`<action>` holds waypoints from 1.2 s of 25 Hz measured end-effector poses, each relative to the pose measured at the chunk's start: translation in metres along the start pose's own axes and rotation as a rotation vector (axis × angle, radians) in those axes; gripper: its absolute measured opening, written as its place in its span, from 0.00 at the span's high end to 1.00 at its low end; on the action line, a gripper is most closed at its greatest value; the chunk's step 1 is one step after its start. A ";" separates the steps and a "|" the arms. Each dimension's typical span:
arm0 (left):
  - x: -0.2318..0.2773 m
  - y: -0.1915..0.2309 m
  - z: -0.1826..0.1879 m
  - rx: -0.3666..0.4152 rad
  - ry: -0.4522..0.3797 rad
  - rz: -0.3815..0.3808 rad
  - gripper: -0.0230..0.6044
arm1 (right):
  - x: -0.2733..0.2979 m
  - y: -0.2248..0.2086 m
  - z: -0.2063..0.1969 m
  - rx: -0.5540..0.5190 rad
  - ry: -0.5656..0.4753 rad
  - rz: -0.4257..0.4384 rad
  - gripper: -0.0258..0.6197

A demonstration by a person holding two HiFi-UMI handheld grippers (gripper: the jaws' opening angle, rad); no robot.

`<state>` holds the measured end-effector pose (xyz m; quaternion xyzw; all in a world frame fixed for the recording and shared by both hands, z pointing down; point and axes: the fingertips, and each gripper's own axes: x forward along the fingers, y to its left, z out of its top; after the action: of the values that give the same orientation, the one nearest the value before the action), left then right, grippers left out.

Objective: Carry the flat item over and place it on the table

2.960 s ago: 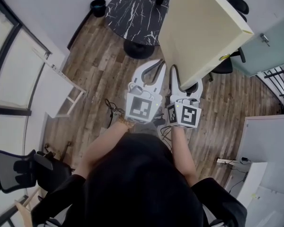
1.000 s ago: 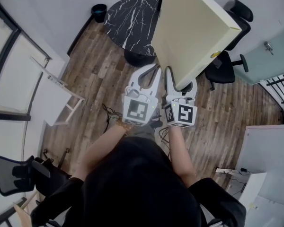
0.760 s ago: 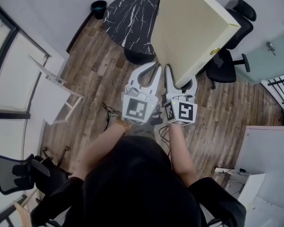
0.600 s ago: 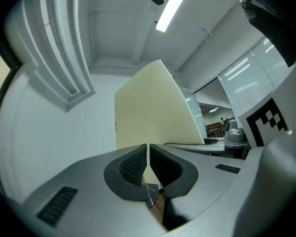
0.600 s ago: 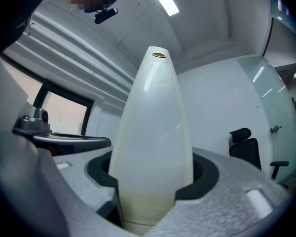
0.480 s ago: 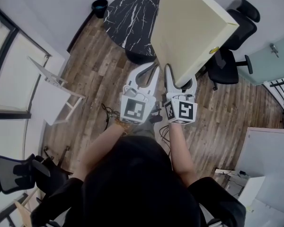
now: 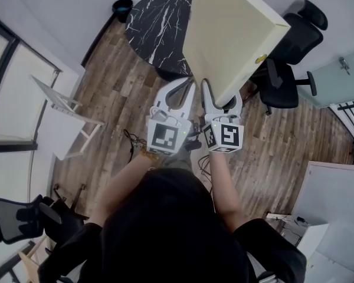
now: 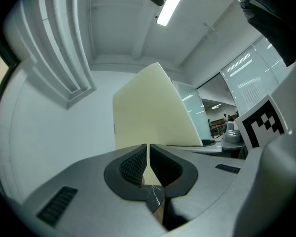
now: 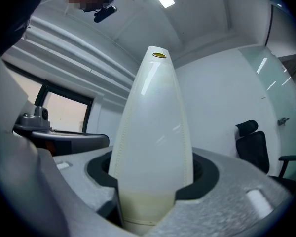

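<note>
Cream-coloured and thick, the flat board stands up on edge in the air, with my right gripper clamped across its near bottom corner. In the right gripper view the dark pads press on both faces, and the board's narrow edge rises between them, smooth, glossy and paler than the matte faces. A small round yellow sticker sits on that edge near the far corner. My left gripper hangs just beside the right one. Its ribbed black pads are brought together with only a hairline slit between them and nothing in it. The board is not on the table. From the head view its far part overlaps the rim of that round black top veined with white. Worn wooden planks cover the floor below. A black office chair stands to the right of the board.
</note>
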<state>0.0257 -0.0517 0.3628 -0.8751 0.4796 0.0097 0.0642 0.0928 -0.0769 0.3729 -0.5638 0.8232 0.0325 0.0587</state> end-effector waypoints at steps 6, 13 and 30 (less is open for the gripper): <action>0.018 0.010 -0.018 0.032 0.016 -0.003 0.94 | 0.022 -0.008 -0.020 0.007 0.025 0.028 0.53; 0.041 0.025 -0.031 0.020 0.023 0.014 0.94 | 0.049 -0.019 -0.040 0.026 0.059 0.051 0.53; 0.101 0.057 -0.074 0.024 0.057 0.041 0.94 | 0.114 -0.049 -0.098 0.063 0.117 0.095 0.53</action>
<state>0.0290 -0.1756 0.4224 -0.8642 0.4991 -0.0199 0.0609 0.0914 -0.2119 0.4556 -0.5231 0.8515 -0.0238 0.0266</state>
